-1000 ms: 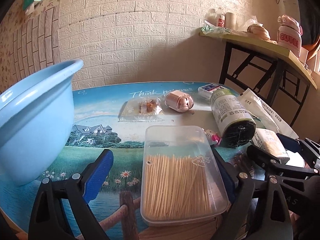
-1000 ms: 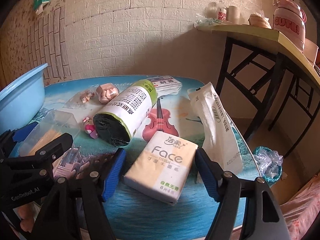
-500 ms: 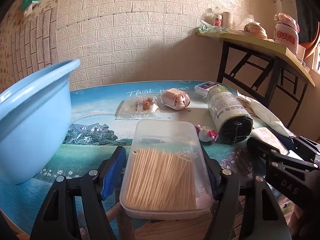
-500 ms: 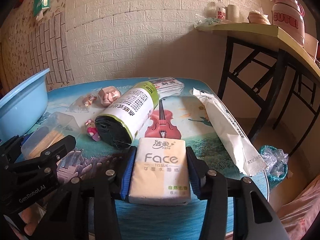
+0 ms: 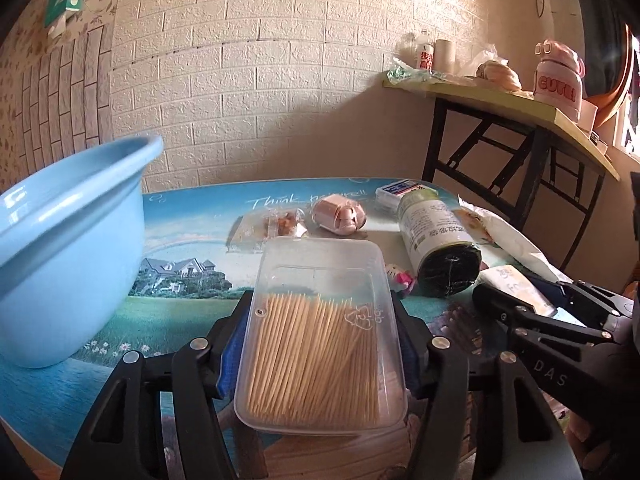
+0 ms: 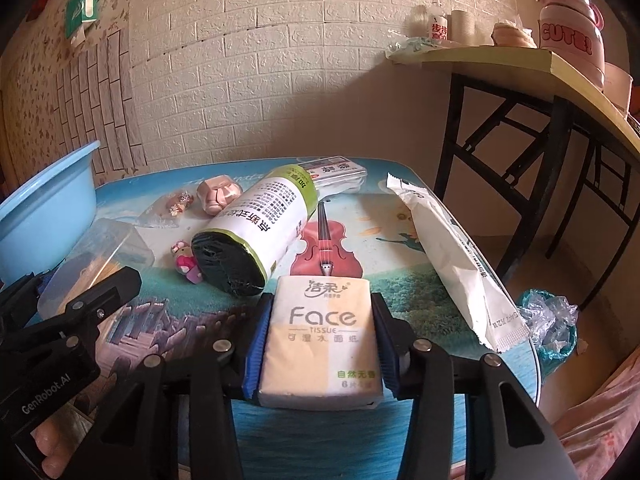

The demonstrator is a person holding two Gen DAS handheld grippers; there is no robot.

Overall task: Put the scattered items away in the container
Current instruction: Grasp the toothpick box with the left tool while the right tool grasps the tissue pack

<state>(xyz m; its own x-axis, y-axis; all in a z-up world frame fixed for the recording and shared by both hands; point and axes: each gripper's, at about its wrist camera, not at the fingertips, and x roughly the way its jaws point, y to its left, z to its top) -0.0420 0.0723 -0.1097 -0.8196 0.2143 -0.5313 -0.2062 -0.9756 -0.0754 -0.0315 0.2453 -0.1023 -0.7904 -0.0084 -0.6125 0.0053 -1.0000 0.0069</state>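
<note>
Two tongs are mine, one in each hand, and each has something clamped between its blue pads. My left tongs (image 5: 320,344) have just been closing and now press on both long sides of a clear plastic toothpick box (image 5: 320,332), which lies flat on the table (image 5: 192,248) at the near edge. My right tongs (image 6: 318,344) hold a pack of Face tissues (image 6: 320,340) the same way, also low at the near edge, just right of the left pair.

Beyond the toothpick box, to the far left, stands the blue basin (image 5: 68,240), the container everything goes into; its rim rises well above the box. Between the two tongs and further off lie a roll of black bags with a white and green label (image 6: 256,232) and, touching its near end, a small pink cat figure (image 6: 186,266). Far across the table sit a pink folded toy (image 5: 338,218), a clear sachet (image 5: 268,226), a flat white packet (image 6: 336,170), and on the right a long white pouch (image 6: 452,256).

To do this well, I judge I should lift both loads straight up first and keep the toothpick box level, since whether its lid is latched cannot be seen. The left load should clear the basin rim before swinging left, and the right should follow above the roll, not through it.
</note>
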